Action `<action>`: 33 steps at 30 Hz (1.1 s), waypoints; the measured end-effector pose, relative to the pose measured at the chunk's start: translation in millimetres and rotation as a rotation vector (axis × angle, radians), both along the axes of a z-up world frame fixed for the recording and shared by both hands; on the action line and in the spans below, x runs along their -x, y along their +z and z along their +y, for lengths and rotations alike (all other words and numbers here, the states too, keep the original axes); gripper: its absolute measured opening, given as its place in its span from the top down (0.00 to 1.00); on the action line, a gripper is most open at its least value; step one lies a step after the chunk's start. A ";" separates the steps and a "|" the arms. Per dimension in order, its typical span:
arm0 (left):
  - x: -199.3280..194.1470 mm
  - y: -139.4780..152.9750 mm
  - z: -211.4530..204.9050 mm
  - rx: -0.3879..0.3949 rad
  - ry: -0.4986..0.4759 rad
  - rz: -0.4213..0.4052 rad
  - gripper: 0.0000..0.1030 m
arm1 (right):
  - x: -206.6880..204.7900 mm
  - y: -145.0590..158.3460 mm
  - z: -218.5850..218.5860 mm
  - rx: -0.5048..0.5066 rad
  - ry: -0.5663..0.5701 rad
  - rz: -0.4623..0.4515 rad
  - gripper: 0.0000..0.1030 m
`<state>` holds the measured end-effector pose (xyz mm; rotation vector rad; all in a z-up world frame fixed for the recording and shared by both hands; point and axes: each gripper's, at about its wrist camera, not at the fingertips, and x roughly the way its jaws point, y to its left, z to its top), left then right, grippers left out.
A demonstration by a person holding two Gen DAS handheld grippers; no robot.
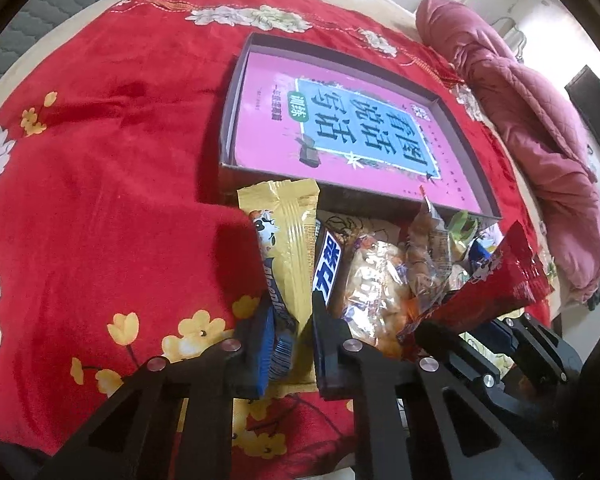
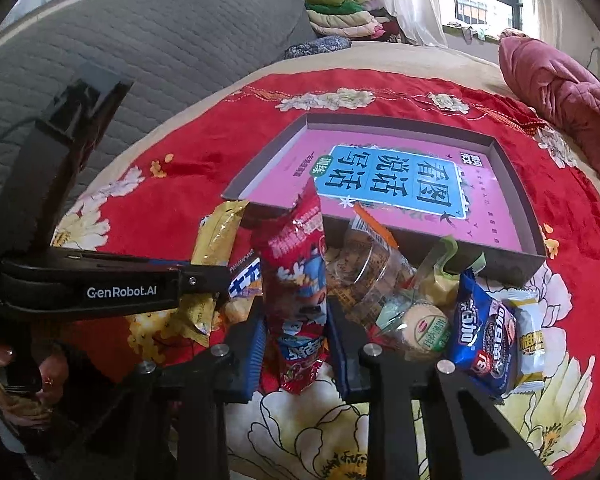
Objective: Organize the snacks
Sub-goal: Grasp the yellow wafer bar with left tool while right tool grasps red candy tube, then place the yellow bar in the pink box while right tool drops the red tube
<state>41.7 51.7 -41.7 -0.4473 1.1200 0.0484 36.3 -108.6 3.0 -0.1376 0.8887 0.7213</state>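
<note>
Mid-grasp, both tools loaded at once. Left gripper, lower centre of its own view, clamped narrow on the lower end of a yellow snack bar, whose crimped top leans against the near wall of the shallow box. Right gripper, lower centre of its view, closed on a red snack packet standing nearly upright between the blue pads, its top overlapping the box's near edge in the picture. Same red packet also visible at the right of the left view, pinched by the other tool.

Box in the upper middle of both frames, holding only a pink book lying flat. Rest of the snack pile heaped on the red floral blanket just in front of the box: a dark blue bar, clear-wrapped pastries, a round biscuit, a blue cookie pack and a small yellow-and-white pack at lower right.

Likely step: picking two snacks for transfer into the box. Next move, by judgement: lift both clear of the pile, carry up over the near wall, release side by side on the book. Risks: floppy wrappers sagging or catching the wall, neighbours dragged along on the lift.
</note>
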 end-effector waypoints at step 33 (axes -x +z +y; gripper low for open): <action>-25.8 50.0 6.7 -0.016 0.008 -0.125 0.85 | -56.8 43.1 -65.8 -0.180 -0.228 -0.114 0.73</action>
